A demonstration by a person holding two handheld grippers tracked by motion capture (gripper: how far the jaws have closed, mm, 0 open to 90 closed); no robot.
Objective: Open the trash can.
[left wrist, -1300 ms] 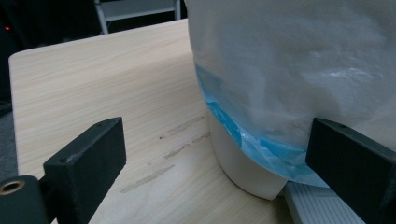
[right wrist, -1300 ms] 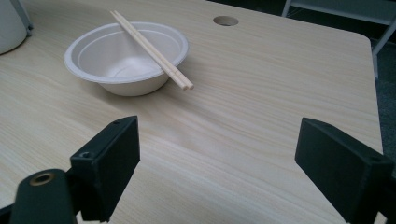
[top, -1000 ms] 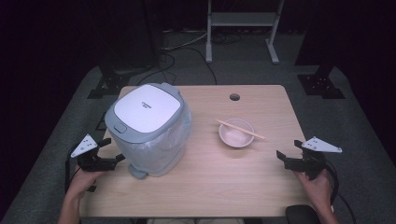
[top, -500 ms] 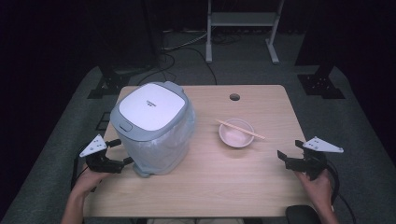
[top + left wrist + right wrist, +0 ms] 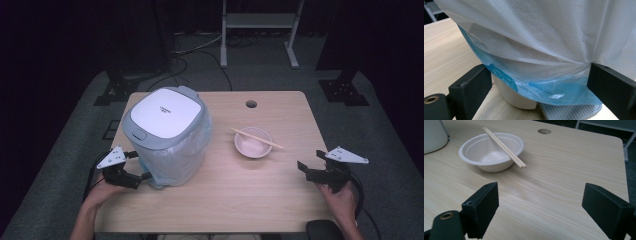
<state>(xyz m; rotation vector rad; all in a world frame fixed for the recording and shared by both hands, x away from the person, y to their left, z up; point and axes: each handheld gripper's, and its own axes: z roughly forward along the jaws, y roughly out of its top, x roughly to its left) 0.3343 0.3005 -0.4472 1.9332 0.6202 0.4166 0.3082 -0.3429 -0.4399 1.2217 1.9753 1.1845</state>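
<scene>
A rice cooker [image 5: 164,116] with a white lid stands at the table's left, wrapped in a thin white and blue plastic bag [image 5: 176,159]. My left gripper [image 5: 140,166] is open at the cooker's lower front-left. In the left gripper view its jaws stand wide on either side of the bagged bottom edge [image 5: 544,90], and the bag touches the right jaw. The cooker's cream base [image 5: 516,98] shows under the bag. My right gripper [image 5: 310,165] is open near the table's right front, with nothing between its jaws [image 5: 544,205].
A white bowl [image 5: 253,146] with a pair of chopsticks [image 5: 257,138] laid across it sits right of centre, ahead of the right gripper [image 5: 490,152]. A round cable hole [image 5: 251,104] is near the far edge. Bare wood lies between the bowl and the front edge.
My left gripper has moved right and in to the cooker's base, its jaws now around the bagged lower edge. The cooker shifted slightly right. The right gripper has stayed put.
</scene>
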